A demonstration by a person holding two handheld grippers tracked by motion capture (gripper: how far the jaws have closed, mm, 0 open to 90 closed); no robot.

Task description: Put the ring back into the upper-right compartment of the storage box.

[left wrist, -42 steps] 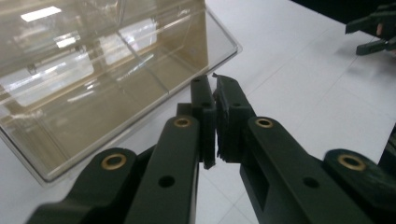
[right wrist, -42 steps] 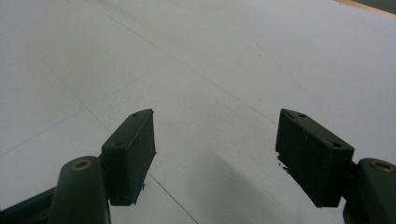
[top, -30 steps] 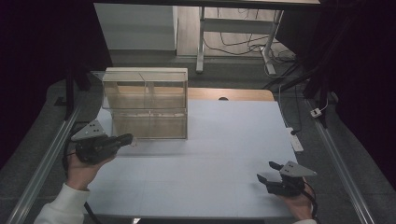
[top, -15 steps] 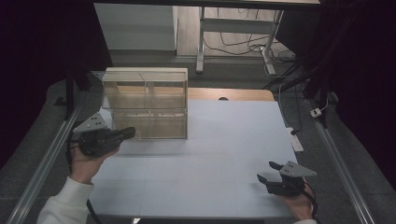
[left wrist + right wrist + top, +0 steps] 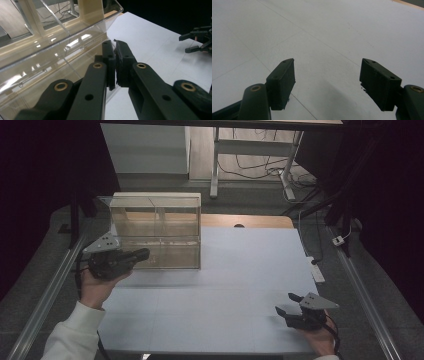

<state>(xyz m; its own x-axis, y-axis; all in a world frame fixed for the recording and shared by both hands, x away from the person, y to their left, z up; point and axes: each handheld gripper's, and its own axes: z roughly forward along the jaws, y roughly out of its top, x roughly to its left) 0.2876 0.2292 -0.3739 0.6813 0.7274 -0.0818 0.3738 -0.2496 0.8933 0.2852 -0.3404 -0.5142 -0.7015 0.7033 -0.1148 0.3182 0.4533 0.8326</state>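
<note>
A clear acrylic box with inner partitions and a pale wooden frame stands at the far left of the white table. My left gripper hovers just in front of the box's front wall, pointing right, with the jaws shut and nothing between them. In the left gripper view the closed pads sit close beside the box wall, and the other gripper shows far off. My right gripper rests near the front right of the table, open and empty. Its jaws stand wide over bare table surface.
Metal rails run along both sides of the table. A wooden strip edges its far side. A small white block lies at the right edge. Beyond are a white cabinet, desk legs and floor cables.
My left gripper has lifted and shifted farther up the picture, closer along the box's front wall, staying shut. The right gripper has kept still.
</note>
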